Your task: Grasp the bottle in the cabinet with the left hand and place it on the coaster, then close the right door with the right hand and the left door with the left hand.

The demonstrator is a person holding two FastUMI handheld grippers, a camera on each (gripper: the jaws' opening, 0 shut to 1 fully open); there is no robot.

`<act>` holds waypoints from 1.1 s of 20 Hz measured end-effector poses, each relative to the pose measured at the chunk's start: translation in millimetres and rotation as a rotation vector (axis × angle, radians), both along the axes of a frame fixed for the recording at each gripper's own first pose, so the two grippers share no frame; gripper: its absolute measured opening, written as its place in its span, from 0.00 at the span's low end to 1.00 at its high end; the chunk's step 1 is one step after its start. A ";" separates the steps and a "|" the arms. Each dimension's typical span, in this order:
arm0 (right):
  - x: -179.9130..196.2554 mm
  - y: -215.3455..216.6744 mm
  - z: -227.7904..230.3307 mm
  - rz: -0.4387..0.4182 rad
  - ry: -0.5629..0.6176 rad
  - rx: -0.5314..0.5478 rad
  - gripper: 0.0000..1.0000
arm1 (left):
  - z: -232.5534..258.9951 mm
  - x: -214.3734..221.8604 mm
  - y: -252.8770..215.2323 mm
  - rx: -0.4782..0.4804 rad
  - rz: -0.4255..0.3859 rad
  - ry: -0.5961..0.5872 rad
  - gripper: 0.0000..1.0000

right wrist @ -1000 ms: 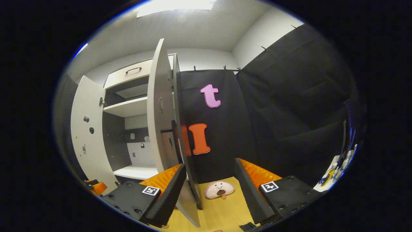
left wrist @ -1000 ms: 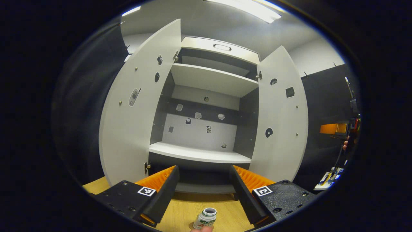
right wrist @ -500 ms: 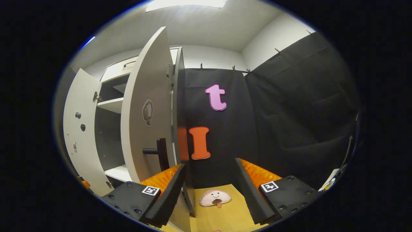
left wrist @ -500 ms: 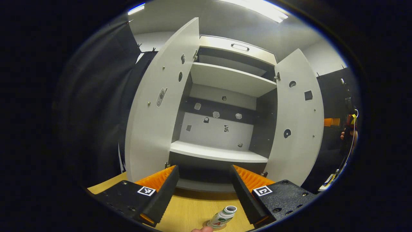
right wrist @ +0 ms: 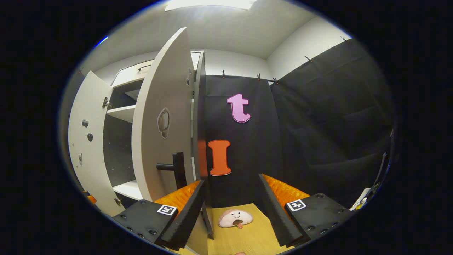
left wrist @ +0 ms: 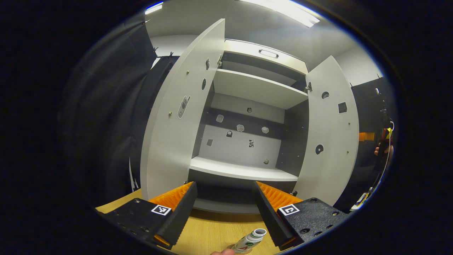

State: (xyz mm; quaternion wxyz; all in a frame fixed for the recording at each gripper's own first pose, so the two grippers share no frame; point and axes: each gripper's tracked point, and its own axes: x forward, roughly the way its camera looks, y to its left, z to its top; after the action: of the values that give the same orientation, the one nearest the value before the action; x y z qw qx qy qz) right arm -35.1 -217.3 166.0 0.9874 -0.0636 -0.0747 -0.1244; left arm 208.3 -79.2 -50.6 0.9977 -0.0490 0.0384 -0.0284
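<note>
In the left gripper view the left gripper (left wrist: 225,209) has its fingers spread wide with nothing between them, pointed at the cabinet (left wrist: 247,117). The bottle (left wrist: 250,241) stands on the wooden table (left wrist: 212,232) at about 6 o'clock, just inside the right finger and apart from it, capless and leaning toward 1 o'clock; a coaster beneath it is too hidden to confirm. The left door (left wrist: 180,117) stands open at 10 o'clock and the right door (left wrist: 331,134) at 3 o'clock, with bare shelves between them. In the right gripper view the right gripper (right wrist: 231,212) is likewise spread and holds nothing. The right door (right wrist: 162,120) fills 10 o'clock, its outer face and dark handle (right wrist: 173,168) turned to the camera, its edge just beside the left finger; whether they touch I cannot tell. A small plush toy (right wrist: 235,217) lies on the table (right wrist: 247,237) between the fingers, at 6 o'clock.
</note>
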 end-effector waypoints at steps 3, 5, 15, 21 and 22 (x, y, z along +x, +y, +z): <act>1.1 23.1 -2.7 0.026 0.002 -0.018 0.97 | -0.4 2.5 -0.1 0.011 -0.025 0.000 0.95; 3.8 41.5 -5.8 0.053 0.004 -0.014 0.97 | -0.2 2.0 -0.8 0.015 -0.039 0.002 0.95; 49.7 125.8 -30.6 0.189 0.031 -0.018 0.96 | 1.0 -3.6 25.1 0.032 -0.005 0.004 0.95; 67.1 157.9 -43.1 0.285 0.064 0.019 0.97 | -1.1 -13.2 45.1 0.037 0.048 0.015 0.95; 70.9 161.0 -47.6 0.289 0.075 0.021 0.97 | -1.2 -14.1 48.2 0.039 0.057 0.015 0.95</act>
State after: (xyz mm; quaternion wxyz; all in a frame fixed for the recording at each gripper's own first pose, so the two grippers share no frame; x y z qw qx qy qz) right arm 35.8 -56.3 118.4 0.9977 -0.0464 -0.0448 0.0209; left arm 194.2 -30.9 -51.8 0.9985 -0.0307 0.0452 0.0012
